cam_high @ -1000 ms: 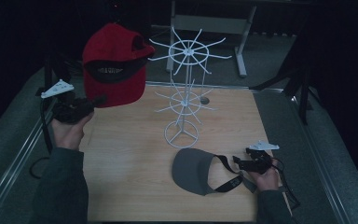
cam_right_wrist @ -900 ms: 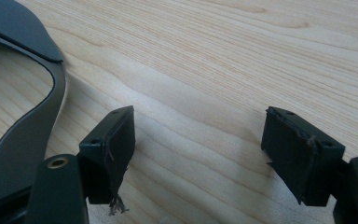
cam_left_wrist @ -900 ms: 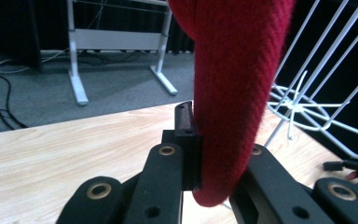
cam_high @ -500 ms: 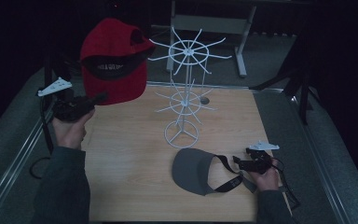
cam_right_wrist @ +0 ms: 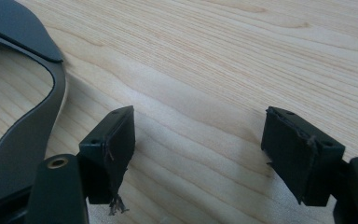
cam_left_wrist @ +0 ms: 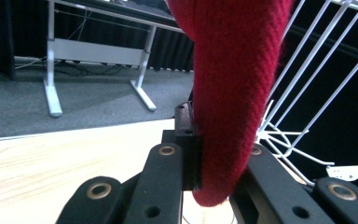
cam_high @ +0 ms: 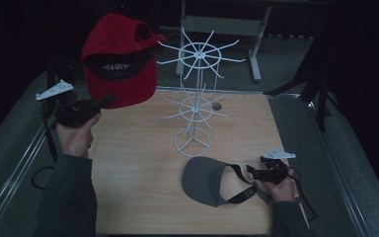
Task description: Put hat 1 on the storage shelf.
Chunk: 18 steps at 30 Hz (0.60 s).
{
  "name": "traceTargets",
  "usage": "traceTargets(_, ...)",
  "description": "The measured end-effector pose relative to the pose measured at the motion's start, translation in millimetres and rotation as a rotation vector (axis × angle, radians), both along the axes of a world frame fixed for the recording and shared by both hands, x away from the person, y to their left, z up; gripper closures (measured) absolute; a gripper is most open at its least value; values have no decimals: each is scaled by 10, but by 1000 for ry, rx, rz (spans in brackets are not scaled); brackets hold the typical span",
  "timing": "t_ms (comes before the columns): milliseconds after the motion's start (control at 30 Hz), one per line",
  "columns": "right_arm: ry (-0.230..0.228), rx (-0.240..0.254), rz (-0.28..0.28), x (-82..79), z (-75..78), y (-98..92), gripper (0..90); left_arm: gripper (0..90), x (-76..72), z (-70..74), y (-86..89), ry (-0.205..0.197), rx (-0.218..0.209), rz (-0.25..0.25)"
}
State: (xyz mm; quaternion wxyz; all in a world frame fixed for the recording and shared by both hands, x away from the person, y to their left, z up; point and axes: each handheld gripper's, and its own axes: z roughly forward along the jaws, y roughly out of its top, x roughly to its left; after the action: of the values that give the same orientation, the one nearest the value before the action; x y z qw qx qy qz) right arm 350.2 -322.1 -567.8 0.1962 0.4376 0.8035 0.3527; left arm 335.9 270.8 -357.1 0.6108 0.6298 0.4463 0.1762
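Note:
A red cap (cam_high: 120,59) hangs in the air at the left, above the table's back left corner, with my left gripper (cam_high: 109,100) shut on its lower edge. In the left gripper view the red fabric (cam_left_wrist: 228,88) is clamped between the two black jaws. A white wire rack (cam_high: 196,94) stands on the wooden table (cam_high: 138,163), just right of the cap. A grey visor (cam_high: 205,180) with a black strap (cam_high: 242,190) lies at the front. My right gripper (cam_high: 256,172) rests beside its strap, open (cam_right_wrist: 198,154), with bare wood between its jaws.
Metal rails (cam_high: 15,173) border the table on both sides, with grey carpet (cam_high: 355,163) beyond. A white desk frame (cam_high: 227,24) stands behind the table. The visor's dark band (cam_right_wrist: 23,135) runs past the right gripper's left jaw.
My left hand has lifted the red cap a little higher and nearer the rack's top ring. The right hand and the visor have stayed where they were.

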Motion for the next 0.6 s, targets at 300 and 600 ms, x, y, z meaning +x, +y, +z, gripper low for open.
traceTargets(300,0,0,0,0,0,0,258,858,-23,43,-2,-24,-23,-27)
traceTargets(600,0,0,0,0,0,0,258,858,-22,-33,-85,-20,24,-43)
